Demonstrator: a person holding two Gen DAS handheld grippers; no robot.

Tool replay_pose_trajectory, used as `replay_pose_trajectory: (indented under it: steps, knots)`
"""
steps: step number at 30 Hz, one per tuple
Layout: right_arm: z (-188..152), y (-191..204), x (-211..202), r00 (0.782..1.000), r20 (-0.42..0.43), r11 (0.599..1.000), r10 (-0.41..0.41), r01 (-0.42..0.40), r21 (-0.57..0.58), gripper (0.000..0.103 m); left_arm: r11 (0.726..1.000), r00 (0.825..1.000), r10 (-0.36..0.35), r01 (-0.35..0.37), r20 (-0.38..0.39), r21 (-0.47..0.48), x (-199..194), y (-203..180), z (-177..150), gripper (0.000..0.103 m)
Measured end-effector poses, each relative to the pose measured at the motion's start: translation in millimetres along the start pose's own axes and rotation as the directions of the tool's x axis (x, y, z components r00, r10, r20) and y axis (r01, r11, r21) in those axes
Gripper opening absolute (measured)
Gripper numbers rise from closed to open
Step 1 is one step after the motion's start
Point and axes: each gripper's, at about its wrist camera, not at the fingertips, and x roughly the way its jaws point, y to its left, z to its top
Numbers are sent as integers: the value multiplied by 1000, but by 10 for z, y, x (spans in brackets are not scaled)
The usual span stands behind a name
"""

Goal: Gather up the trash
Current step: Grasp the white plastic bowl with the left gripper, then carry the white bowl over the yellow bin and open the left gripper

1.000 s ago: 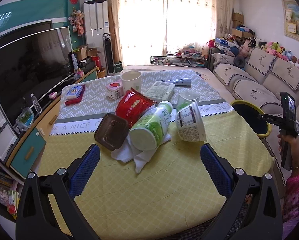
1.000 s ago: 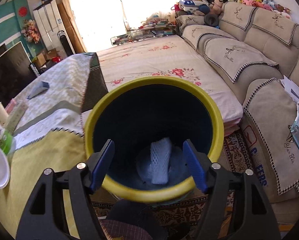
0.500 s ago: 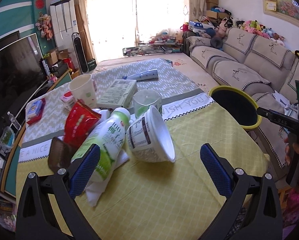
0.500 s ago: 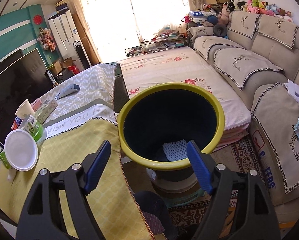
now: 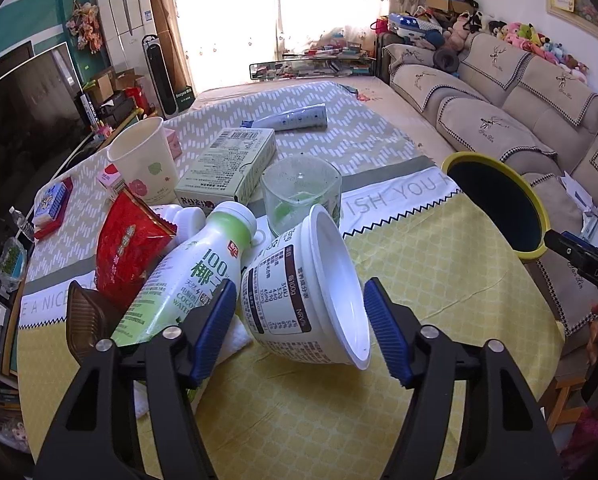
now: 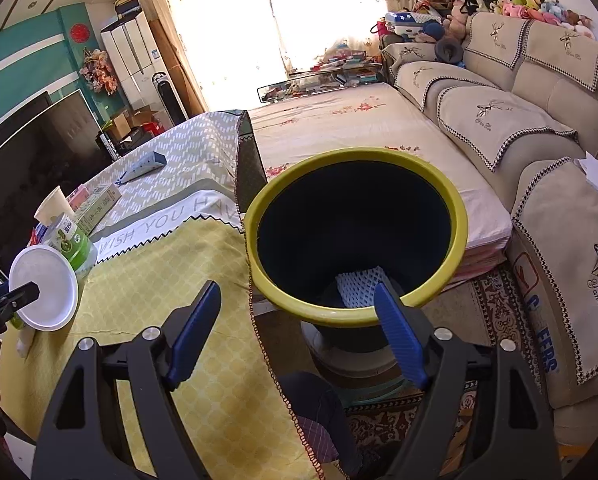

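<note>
White plastic fills my left view: an empty tub [image 5: 311, 292] lies tipped on its side on the yellow-clothed counter [image 5: 439, 280], between the spread fingers of my left gripper [image 5: 299, 332], which grip nothing. A coconut-water bottle [image 5: 187, 280] lies just beside it, against a red snack bag [image 5: 127, 248]. My right gripper [image 6: 295, 336] hangs wide apart and empty, near the yellow-rimmed bin [image 6: 457, 216], where white foam netting [image 6: 359, 284] lies inside.

A smooth, glossy white plastic tub [image 5: 311, 292] is being seen on a matt yellow cloth tablecloth [image 5: 419, 280]; ribbed blue pads [image 5: 383, 328] are being shown on matt black plastic fingers.
</note>
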Motion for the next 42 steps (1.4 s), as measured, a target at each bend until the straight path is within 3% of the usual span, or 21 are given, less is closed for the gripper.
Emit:
replay_pose_trajectory:
  steps: [8,10,12,19,27,36,42]
  knots:
    - [-8,-26,11,1000,-3,1000,3,-3,6,77,1000,1000,10,-10,2,4,3,-2,-28,31]
    - [-15,-24,19,1000,-5,1000,5,-5,6,77,1000,1000,7,-7,5,13,-15,-18,-43,10]
    - [-21,-18,30,1000,-9,1000,7,-7,5,77,1000,1000,-10,9,2,23,-32,-42,-60,6]
    - [-25,-15,15,1000,-3,1000,12,-12,7,77,996,998,-37,34,43,77,-200,-204,-60,6]
    - [34,-239,-292,996,79,998,-48,44,46,79,983,991,-114,103,67,153,-251,-649,149,6]
    - [56,-684,-463,987,109,987,-121,107,120,80,940,970,-239,217,53,263,60,-1603,700,6]
    - [24,-920,-458,986,96,979,-138,121,161,80,917,964,-261,232,48,325,370,-2282,962,6]
